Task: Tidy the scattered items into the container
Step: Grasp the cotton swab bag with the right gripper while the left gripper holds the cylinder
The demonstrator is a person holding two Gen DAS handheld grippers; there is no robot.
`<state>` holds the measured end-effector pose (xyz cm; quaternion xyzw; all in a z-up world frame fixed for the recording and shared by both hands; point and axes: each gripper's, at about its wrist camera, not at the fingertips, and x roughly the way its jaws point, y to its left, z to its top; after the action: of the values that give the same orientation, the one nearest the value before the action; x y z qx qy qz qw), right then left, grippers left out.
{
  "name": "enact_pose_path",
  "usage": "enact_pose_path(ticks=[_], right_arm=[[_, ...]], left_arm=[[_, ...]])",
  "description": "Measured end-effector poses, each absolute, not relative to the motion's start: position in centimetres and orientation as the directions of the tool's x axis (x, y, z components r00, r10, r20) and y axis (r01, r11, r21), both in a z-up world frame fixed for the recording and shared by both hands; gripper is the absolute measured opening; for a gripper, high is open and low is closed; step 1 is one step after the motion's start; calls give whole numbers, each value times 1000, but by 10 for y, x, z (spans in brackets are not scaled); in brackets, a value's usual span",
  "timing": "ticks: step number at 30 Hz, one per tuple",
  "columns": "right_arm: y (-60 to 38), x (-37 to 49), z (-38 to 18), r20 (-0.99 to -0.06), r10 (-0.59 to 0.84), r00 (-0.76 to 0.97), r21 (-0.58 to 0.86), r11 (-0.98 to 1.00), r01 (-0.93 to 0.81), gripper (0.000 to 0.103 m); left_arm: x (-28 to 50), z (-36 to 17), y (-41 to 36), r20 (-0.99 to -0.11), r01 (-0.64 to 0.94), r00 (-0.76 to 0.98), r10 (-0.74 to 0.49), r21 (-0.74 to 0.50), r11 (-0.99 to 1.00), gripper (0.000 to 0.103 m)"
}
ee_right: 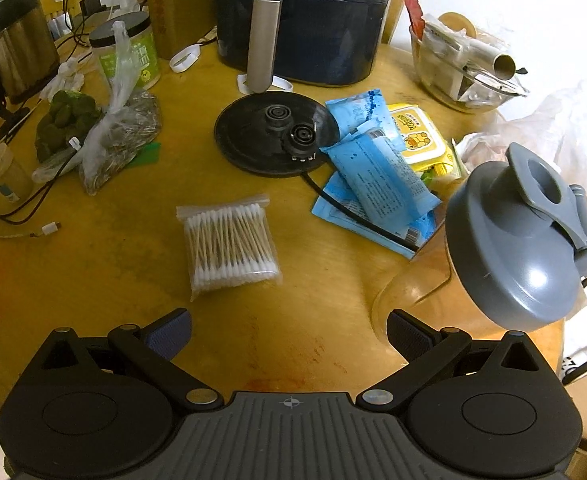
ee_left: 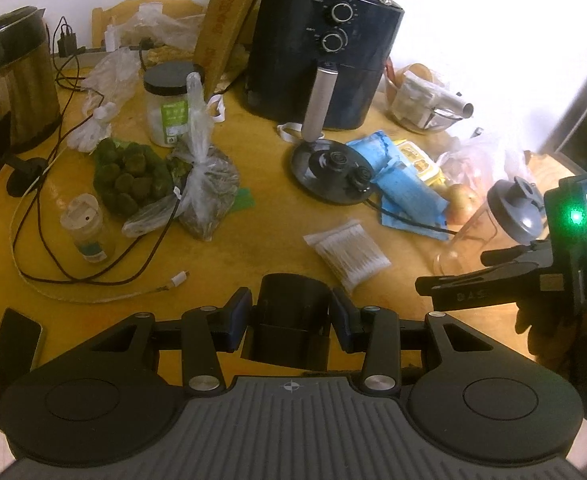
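In the left wrist view my left gripper (ee_left: 291, 316) is shut on a black open-topped container (ee_left: 289, 300), its blue pads pressing both sides just above the yellow table (ee_left: 233, 256). A clear bag of cotton swabs (ee_left: 347, 254) lies just beyond it to the right. A person's hand holds my right gripper (ee_left: 451, 272) at the right edge, side-on. In the right wrist view that right gripper (ee_right: 289, 336) stands open over bare table with nothing between its pads. The cotton swabs (ee_right: 229, 244) lie ahead of it, left of centre. Blue packets (ee_right: 377, 176) and a yellow wipes pack (ee_right: 417, 136) lie further back.
A clear bottle with a grey lid (ee_right: 521, 240) stands close on the right. A black kettle base (ee_right: 269, 132), a dark air fryer (ee_right: 301, 20) and a glass bowl of clutter (ee_right: 461, 68) sit behind. Bags, a jar (ee_left: 169, 104), a kettle (ee_left: 13, 80) and cables (ee_left: 93, 276) crowd the left.
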<state>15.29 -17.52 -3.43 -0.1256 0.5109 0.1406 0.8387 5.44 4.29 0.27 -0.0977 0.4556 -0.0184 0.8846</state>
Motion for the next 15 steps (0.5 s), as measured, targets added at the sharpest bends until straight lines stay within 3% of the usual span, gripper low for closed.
enact_pose_path(ticks=[15], right_arm=[[-201,139,-30,-872,148,467,-7,949,-314,103]], left_arm=[[34,-4,20,-804,0,574,-155,-189,982,42]])
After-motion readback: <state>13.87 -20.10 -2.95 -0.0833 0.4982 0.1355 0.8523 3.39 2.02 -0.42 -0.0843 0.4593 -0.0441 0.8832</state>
